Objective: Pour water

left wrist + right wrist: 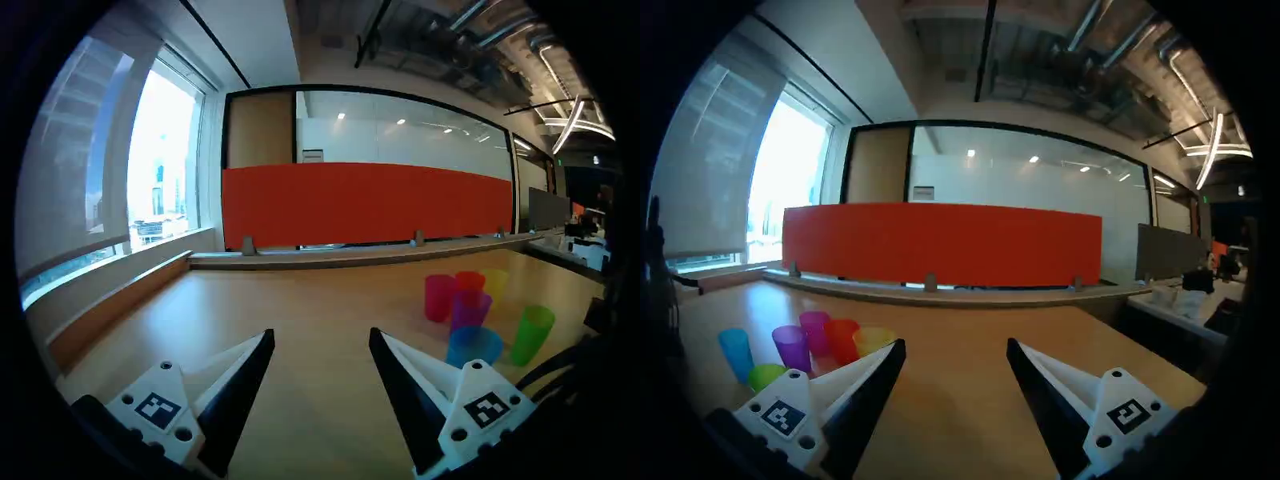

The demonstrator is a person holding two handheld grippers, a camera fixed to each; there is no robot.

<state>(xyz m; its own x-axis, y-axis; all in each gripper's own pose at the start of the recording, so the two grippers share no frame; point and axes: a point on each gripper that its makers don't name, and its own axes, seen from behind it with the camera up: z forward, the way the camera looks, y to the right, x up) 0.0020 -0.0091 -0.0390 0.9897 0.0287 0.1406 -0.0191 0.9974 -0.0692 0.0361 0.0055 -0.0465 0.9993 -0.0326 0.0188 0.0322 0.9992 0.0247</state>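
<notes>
Wood-look desk (pixel 320 296) runs across both views, pale and plain. In the left gripper view, the left gripper (pixel 321 334) sits at the bottom of the frame with its jaws spread wide, nothing but desk showing in the gap.

Off at the lower right of that frame is a tight cluster of coloured plastic cups, all upright. The pink cup (pixel 438 296), red cup (pixel 470 280) and yellow cup (pixel 497 282) make a back row. The purple cup (pixel 470 308) is just in front of those, and the blue cup (pixel 474 346) and green cup (pixel 532 334) are nearest the camera. They're kinda see-through, but I honestly can't tell if any has water in it.

In the right gripper view, the right gripper (pixel 956 344) is at the bottom too, jaws wide apart and gripping nothing. The same cups land at the lower left of this frame, partly behind the gripper's left-hand finger, with the yellow one right by its tip.

Behind the desk, across the middle of both frames, stands an orange divider panel (pixel 368 204). A bright window (pixel 164 184) takes up the left side.
</notes>
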